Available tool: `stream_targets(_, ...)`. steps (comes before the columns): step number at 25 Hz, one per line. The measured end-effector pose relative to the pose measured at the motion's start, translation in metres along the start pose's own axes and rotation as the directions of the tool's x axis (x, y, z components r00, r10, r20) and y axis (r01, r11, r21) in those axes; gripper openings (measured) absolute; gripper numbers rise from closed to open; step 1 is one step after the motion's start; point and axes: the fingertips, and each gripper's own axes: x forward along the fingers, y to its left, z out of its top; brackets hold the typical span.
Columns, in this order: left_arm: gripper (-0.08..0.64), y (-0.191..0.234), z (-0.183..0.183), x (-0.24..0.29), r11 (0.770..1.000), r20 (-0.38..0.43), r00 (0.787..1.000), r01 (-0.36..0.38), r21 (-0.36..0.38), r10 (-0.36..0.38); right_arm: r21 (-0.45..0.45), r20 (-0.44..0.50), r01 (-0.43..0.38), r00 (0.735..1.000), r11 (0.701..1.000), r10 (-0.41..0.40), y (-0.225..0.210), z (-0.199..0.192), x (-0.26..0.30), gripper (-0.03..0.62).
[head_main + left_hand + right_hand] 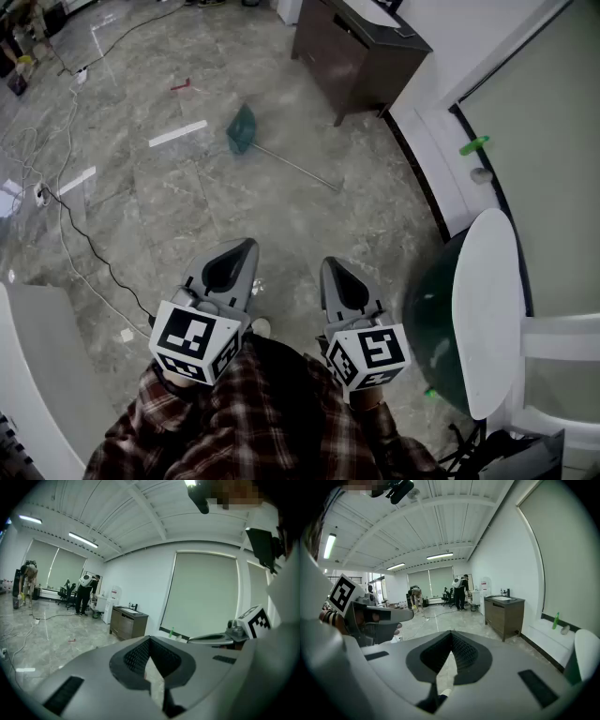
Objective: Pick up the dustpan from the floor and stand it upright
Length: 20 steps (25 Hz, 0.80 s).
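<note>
Looked steeply down over plaid sleeves [234, 422] onto a grey marbled floor [187, 197]. Held the left tongs [246, 246] and the right tongs [330, 266] side by side, apart from each other, pointing forward and slightly down. Found both pairs of jaws pressed together at the tips, with nothing caught between them. Showed the green dustpan [242, 129] lying flat on the floor well ahead of both tongs, untouched, with a thin long handle running off toward the lower right. Showed a dark brown cabinet [361, 47] beyond it by the white wall, a black cable [94, 251] trailing at left, and a white chair [487, 309] close on the right.
</note>
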Motion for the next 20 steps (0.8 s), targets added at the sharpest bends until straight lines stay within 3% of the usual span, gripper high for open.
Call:
stream_targets(12, 0.0, 0.124, 0.074, 0.11, 0.998, -0.002, 0.999, 0.038, 0.042, -0.038, 0.022, 0.025, 0.049, 0.998, 0.999, -0.049, -0.039, 0.078, 0.157, 0.011)
stream_targets(20, 0.002, 0.19, 0.091, 0.165, 0.996, -0.041, 0.997, 0.071, 0.048, -0.069, 0.061, 0.009, 0.106, 0.994, 0.992, -0.107, -0.061, 0.097, 0.234, 0.011)
